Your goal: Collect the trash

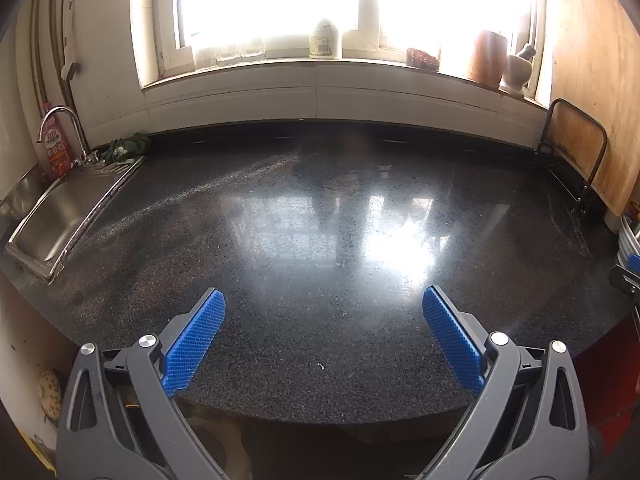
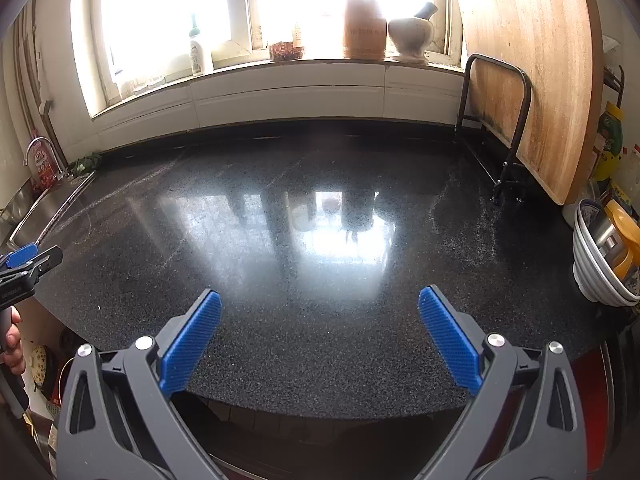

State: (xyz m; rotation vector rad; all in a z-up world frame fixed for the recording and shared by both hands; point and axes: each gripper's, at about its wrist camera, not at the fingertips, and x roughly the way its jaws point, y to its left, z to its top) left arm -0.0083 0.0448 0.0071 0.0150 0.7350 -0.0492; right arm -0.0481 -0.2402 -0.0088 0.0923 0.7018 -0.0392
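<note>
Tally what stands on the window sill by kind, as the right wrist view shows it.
White plastic bottle: 1
Reddish-brown container: 1
Tan cylindrical jar: 1
White mortar with pestle: 1
Clear glasses at the sill's left end: washed out by glare, count unclear
Total, glasses left out: 4

A tiny white fleck (image 1: 320, 366) lies on the dark, speckled stone countertop (image 1: 280, 280), close to the counter's front edge and roughly midway along it. It is the only bright spot on that stretch of polished surface, and it is too small to tell what it is made of. Far off, in the back left corner of the counter, a crumpled dark green clump (image 1: 126, 148) with pale patches sits against the wall, just beside the sink (image 1: 60, 212). Whether it is cloth or leaves cannot be told.
</note>
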